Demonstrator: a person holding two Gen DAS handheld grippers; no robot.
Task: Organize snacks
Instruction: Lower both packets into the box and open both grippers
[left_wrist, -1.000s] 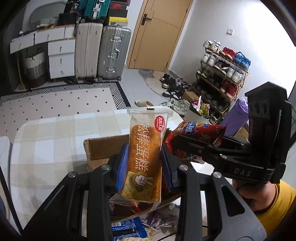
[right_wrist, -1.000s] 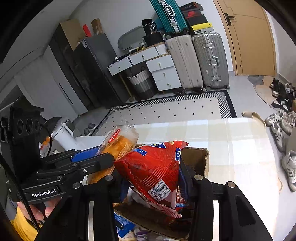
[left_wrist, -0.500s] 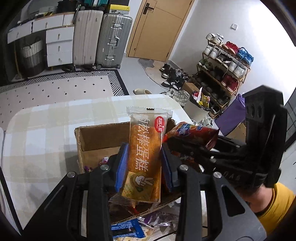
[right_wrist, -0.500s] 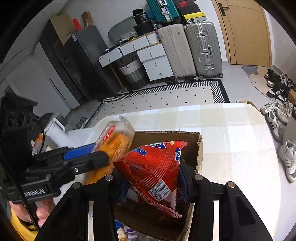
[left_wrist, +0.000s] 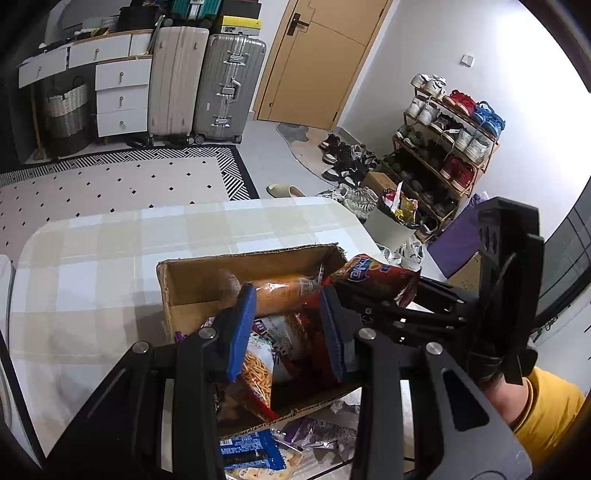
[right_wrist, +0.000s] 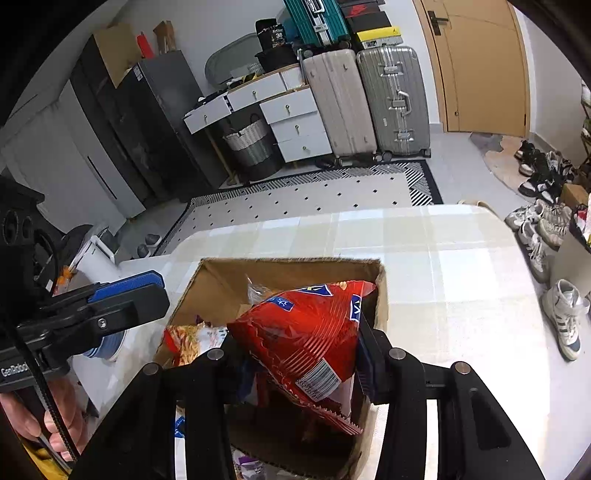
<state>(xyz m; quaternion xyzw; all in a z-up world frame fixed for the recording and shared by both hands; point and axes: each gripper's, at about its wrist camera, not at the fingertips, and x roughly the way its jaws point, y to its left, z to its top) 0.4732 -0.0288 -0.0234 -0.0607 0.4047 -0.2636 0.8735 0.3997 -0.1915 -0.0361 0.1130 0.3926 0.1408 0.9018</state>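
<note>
Jaws of the right gripper (right_wrist: 295, 354) pinch the shiny red crinkly snack bag (right_wrist: 306, 325) by its lower part, over the open brown cardboard box (right_wrist: 280, 269). The left gripper (left_wrist: 288, 325) holds nothing, and its blue pads stand a little apart. The long orange cake packet (left_wrist: 280, 295) lies inside the box by the far wall. The red bag looks light, puffy and slippery, and what is inside could crush, so I would squeeze it softly near the flat sealed end. The box looks quite full and its walls are thin. The pale checked table (right_wrist: 443, 295) has lots of room behind and to the right.
</note>
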